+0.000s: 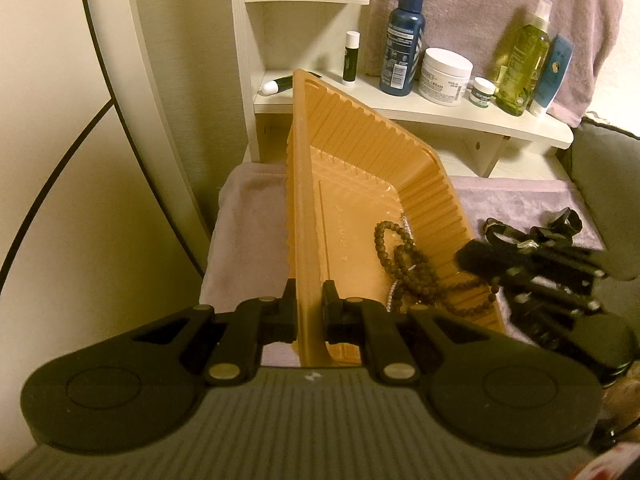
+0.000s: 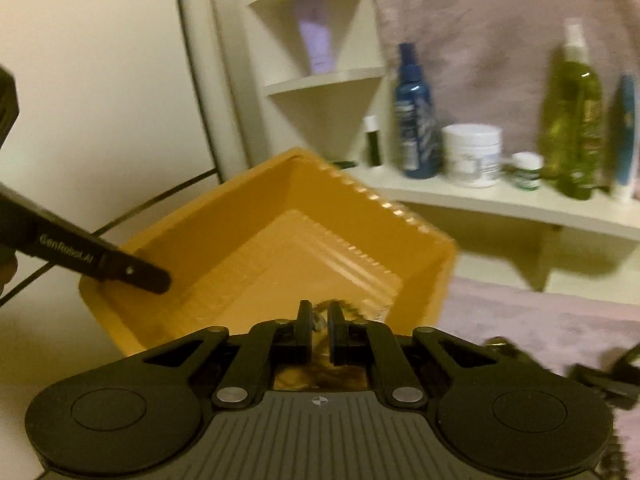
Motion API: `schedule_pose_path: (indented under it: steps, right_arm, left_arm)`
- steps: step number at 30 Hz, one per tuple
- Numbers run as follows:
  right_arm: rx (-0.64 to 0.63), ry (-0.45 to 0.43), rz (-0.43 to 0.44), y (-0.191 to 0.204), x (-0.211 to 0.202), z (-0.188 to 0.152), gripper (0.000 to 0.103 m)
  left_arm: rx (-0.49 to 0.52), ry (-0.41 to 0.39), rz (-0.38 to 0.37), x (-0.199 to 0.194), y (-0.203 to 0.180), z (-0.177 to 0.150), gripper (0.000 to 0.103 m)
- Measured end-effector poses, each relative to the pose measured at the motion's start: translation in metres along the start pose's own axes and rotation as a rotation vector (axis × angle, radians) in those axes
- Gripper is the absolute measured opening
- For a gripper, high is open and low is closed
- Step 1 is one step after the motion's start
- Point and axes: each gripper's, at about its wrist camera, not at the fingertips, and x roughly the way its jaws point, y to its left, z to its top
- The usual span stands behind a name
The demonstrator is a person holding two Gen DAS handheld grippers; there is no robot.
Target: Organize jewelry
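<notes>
An orange ribbed plastic tray (image 1: 360, 152) (image 2: 224, 208) is tipped up on a lilac towel (image 1: 248, 216). My left gripper (image 1: 310, 300) is shut on the tray's near wall; one of its fingers (image 2: 132, 272) shows in the right wrist view. A brown bead necklace (image 1: 416, 272) (image 2: 346, 306) lies in the tray's low corner, one end trailing over the rim. A sparkling silver chain (image 1: 393, 300) lies beside it. My right gripper (image 2: 319, 320) (image 1: 472, 258), blurred, hangs over the tray's right rim. Its pads are nearly together on a glittering bit of chain (image 2: 319, 316).
A white shelf (image 1: 440, 108) behind the tray carries a blue bottle (image 1: 402, 36), a white jar (image 1: 446, 70), a green bottle (image 1: 524, 64) and small tubes. Black clip-like things (image 1: 560, 220) lie on the towel to the right. A pale wall stands at the left.
</notes>
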Motion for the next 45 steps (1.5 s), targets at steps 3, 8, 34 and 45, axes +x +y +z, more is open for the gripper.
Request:
schedule_pose_path:
  steps: [3,8,34,45]
  right_arm:
    - [0.018,-0.012,-0.001,-0.004,-0.001,-0.001,0.043]
    - [0.029,-0.056,-0.054,-0.013,-0.021,-0.001,0.054]
    - [0.083,0.102,-0.411,-0.136,-0.081,-0.064,0.054]
    - [0.023,0.143,-0.383,-0.15,-0.046,-0.066,0.054]
  left_arm:
    - [-0.001,0.0,-0.001,0.0,0.0,0.0,0.01]
    - [-0.002,-0.001,0.001,0.0,0.0,0.0,0.01]
    - [-0.002,0.001,0.004,0.0,0.001,0.0,0.01]
    - [-0.008,0.002,0.002,0.0,0.003,0.0,0.01]
